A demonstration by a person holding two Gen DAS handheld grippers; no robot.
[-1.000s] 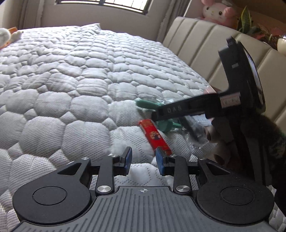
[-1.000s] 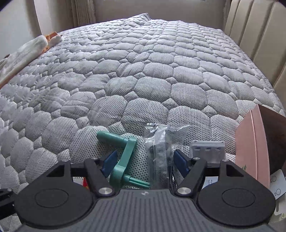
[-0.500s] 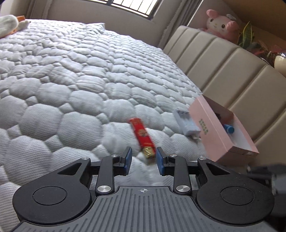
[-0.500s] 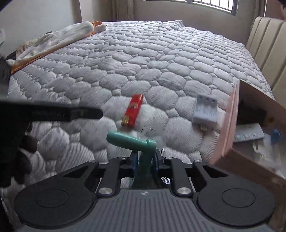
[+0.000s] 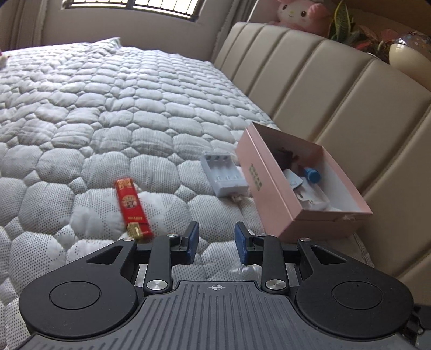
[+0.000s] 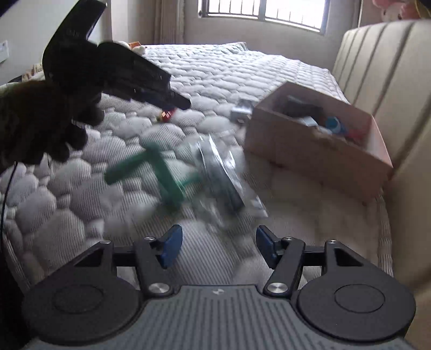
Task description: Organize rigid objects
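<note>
A red lighter (image 5: 132,206) lies on the quilted bed just ahead and left of my left gripper (image 5: 216,243), which is open with nothing between its fingers. A white battery charger (image 5: 225,175) rests against the pink box (image 5: 272,185), which holds several small items. In the right wrist view my right gripper (image 6: 218,247) has its jaws opening, with nothing between them. Blurred, a green crank handle (image 6: 159,173) and a clear plastic bag (image 6: 223,177) lie on the bed ahead of it. The box (image 6: 309,150) sits at the right there.
The beige padded headboard (image 5: 336,88) rises right behind the box. A pink plush toy (image 5: 301,12) and plants sit on the ledge above it. A dark-gloved hand (image 6: 40,121) holds the left gripper's body (image 6: 121,72) at the upper left of the right wrist view.
Half a second ago the right gripper was shut on the green crank; now the jaws have parted and the crank lies on the bed beside the bag. The left gripper has shifted toward the box.
</note>
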